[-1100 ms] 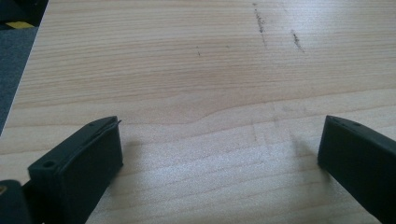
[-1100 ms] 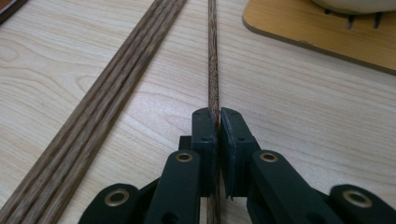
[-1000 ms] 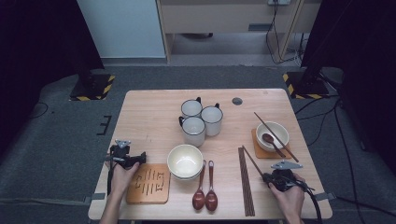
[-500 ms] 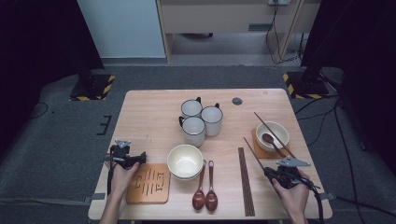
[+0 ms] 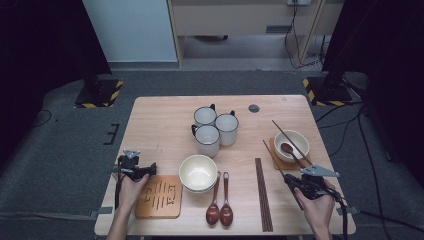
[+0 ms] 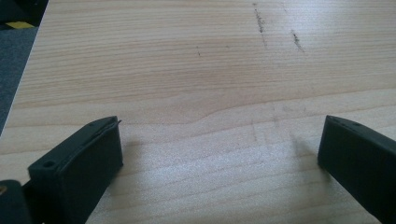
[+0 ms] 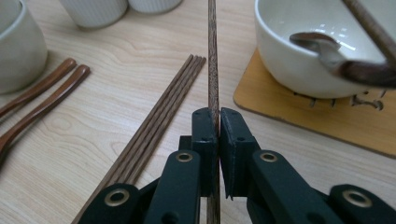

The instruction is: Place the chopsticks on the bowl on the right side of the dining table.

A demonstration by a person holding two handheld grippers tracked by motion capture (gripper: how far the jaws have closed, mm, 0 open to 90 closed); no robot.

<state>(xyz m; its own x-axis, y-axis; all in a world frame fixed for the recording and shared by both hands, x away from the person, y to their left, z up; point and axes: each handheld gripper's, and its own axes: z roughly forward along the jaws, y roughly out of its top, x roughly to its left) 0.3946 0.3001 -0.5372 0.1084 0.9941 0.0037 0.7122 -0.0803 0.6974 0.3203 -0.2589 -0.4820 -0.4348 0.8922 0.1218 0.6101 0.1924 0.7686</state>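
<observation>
My right gripper (image 7: 218, 112) is shut on a single dark wooden chopstick (image 7: 213, 65), which runs straight ahead from its jaws, off the table. In the high view that gripper (image 5: 292, 181) is at the table's front right and the held chopstick (image 5: 272, 155) slants up-left past a white bowl (image 5: 295, 137). This bowl holds a brown spoon (image 7: 322, 44), has another chopstick (image 7: 369, 23) across its rim, and stands on a wooden coaster (image 7: 327, 123). My left gripper (image 6: 219, 140) stands open over bare wood, and in the high view it (image 5: 136, 165) is at the front left.
Several chopsticks (image 5: 263, 195) lie side by side left of my right hand. Two brown spoons (image 5: 220, 207) lie beside a cream bowl (image 5: 198, 172). A slotted wooden coaster (image 5: 159, 196) is by my left hand. Three white mugs (image 5: 216, 127) stand mid-table.
My right gripper has risen a little with the chopstick in it, and the stick's far end has lifted toward the right bowl. The left gripper has stayed put.
</observation>
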